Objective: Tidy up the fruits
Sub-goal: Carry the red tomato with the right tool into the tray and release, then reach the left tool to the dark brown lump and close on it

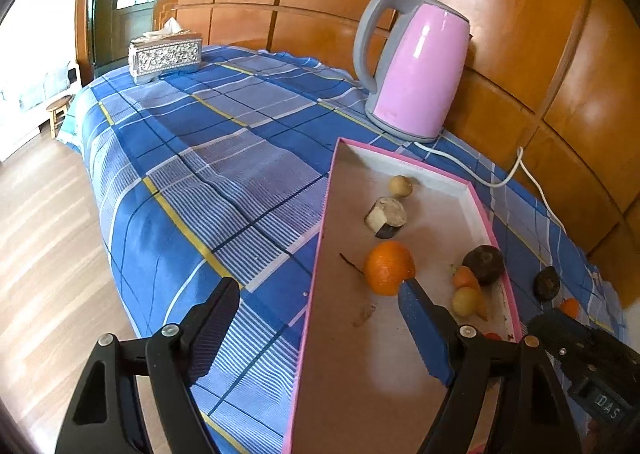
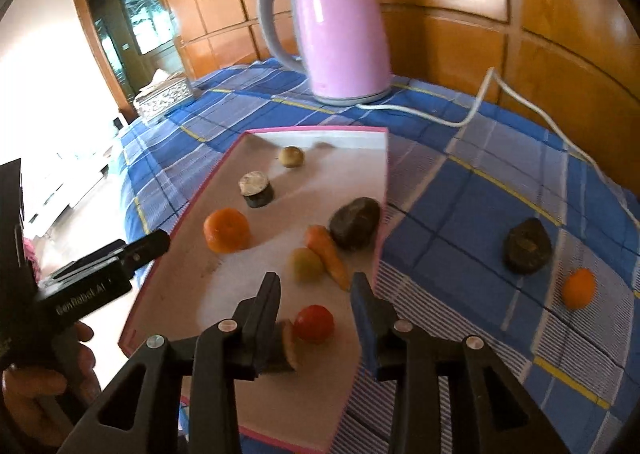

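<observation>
The right claw (image 2: 316,294) sits at the bottom of its own picture with its jaws a little apart. A small red fruit (image 2: 314,324) lies between them in the pink-rimmed tray (image 2: 382,170). The jaws do not seem to press on it, so it lies let go. A cut brown piece (image 2: 286,350) rests against the left jaw.

The left claw (image 1: 320,330) is wide open and holds nothing. One jaw hangs over the blue checked cloth (image 1: 192,174) on the table, the other over the tray, just in front of the orange (image 1: 389,268).

Only the right view shows the red fruit well, and the hand (image 2: 44,386) holding the left claw at the lower left. It also shows a dark fruit (image 2: 527,246) and a small orange fruit (image 2: 579,288) clearly, out on the cloth at the right. Only the left view shows the wooden floor (image 1: 52,222) on the left side.

Both views show the pink kettle (image 1: 416,66) near the top.
</observation>
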